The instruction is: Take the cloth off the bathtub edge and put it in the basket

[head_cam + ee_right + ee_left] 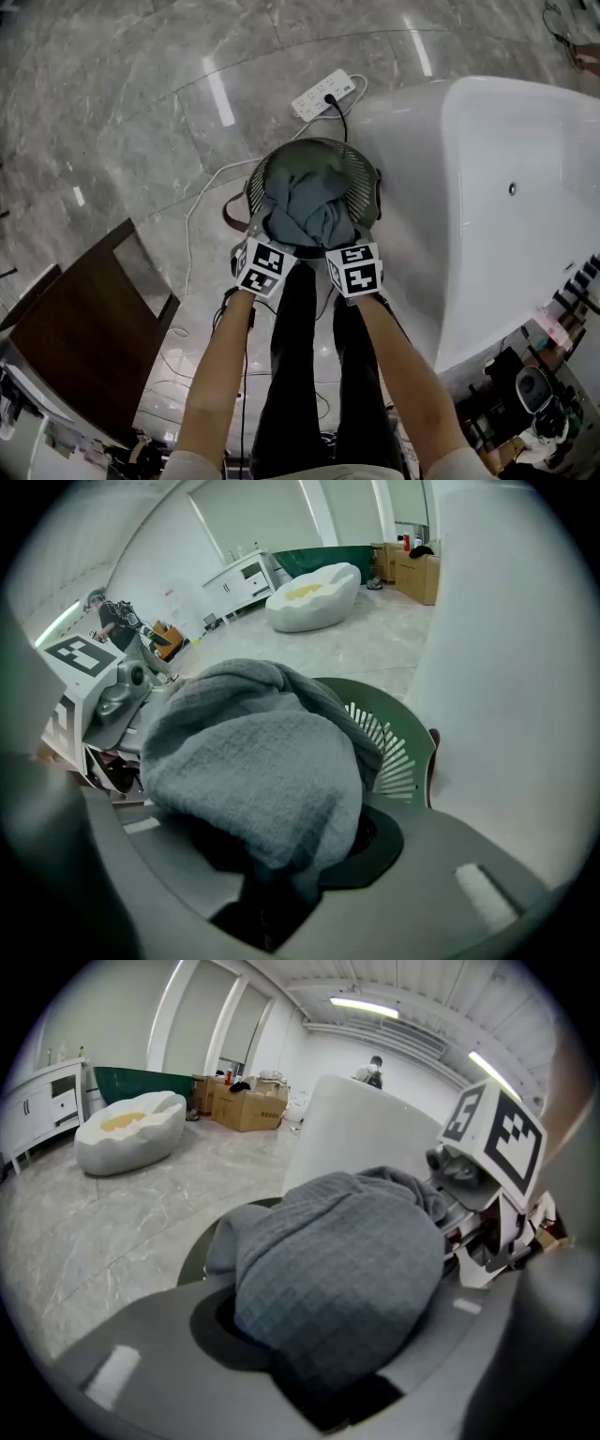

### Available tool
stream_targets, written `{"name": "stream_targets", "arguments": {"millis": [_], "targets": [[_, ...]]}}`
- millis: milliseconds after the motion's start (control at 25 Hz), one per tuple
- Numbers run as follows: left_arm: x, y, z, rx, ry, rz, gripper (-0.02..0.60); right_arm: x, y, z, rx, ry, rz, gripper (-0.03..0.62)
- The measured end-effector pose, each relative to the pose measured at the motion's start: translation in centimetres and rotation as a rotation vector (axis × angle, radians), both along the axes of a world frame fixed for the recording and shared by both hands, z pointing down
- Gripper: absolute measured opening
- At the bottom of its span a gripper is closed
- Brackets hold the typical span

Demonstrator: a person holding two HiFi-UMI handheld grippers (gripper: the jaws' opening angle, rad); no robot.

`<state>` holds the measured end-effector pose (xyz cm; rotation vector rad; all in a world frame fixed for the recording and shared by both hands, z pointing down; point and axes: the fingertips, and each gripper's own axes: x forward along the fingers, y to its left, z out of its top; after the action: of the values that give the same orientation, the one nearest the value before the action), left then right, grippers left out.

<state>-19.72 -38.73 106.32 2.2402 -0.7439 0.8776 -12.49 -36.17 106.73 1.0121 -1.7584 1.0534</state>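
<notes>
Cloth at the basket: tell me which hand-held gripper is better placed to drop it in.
Right, probably, though narrowly. Both grip the cloth, but the right hand-held gripper has the basket and its slatted wall directly beyond its jaws. The left hand-held gripper sees only a sliver of rim.

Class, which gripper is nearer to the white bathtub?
Right. The right gripper, shut on the grey cloth over the basket, is beside the bathtub; the left gripper grips the cloth on the side away from the bathtub.
</notes>
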Motion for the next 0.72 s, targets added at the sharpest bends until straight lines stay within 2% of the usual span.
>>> {"name": "stream_targets", "arguments": {"millis": [160,360,440,560,720], "targets": [[0.2,-0.3,1.3,-0.004,0.002,-0.015,0.265,0.4,-0.7,0.8,0.011,0.009,-0.031,0.124],[0.7,-0.9,0.9,0.003,0.016,0.007,0.265,0.7,-1.0,1.0,0.022,0.012,-0.050,0.127],[1.0,-1.0,1.1,0.000,0.017,0.019,0.270,0.9,-1.0,1.3,0.014,0.010,-0.044,0.127],[0.8,-0.8,1.4,-0.006,0.006,0.033,0.309,1.2,-0.5,1.5,-0.014,0.004,-0.028,0.142],[0.3,-0.7,1.2,-0.008,-0.003,0.028,0.341,2.3,0.0,1.2,-0.030,0.003,0.031,0.164]]}}
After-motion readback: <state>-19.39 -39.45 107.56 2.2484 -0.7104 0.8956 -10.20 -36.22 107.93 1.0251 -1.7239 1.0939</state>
